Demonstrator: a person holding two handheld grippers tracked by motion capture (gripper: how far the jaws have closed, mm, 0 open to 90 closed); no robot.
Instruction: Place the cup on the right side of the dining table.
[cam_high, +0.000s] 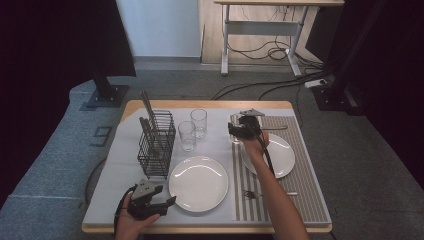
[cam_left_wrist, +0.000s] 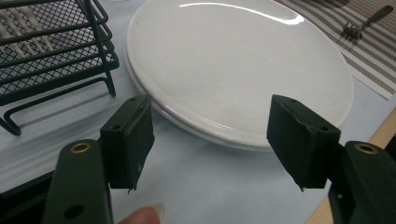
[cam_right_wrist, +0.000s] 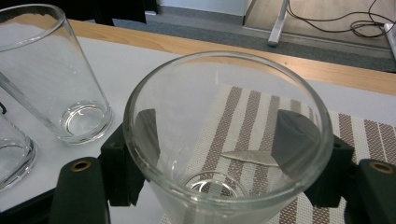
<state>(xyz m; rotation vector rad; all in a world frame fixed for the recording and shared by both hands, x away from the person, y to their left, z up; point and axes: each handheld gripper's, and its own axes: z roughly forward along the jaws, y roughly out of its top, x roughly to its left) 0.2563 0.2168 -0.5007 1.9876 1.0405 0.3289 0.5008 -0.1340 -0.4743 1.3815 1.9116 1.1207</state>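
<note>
Your right tongs (cam_right_wrist: 219, 154) clamp the glass (cam_right_wrist: 224, 135) at frame center, over the striped mat (cam_right_wrist: 355, 135). Left tongs (cam_left_wrist: 210, 140) released, lower frame, just beside the plate (cam_left_wrist: 233, 70).

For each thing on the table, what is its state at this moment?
Right claw: shut on glass.
Glass: upright, empty, gripped.
Left claw: open, empty.
Near plate: empty.
Two other glasses: upright, empty.
Wire basket: upright, holding cutlery.
</note>
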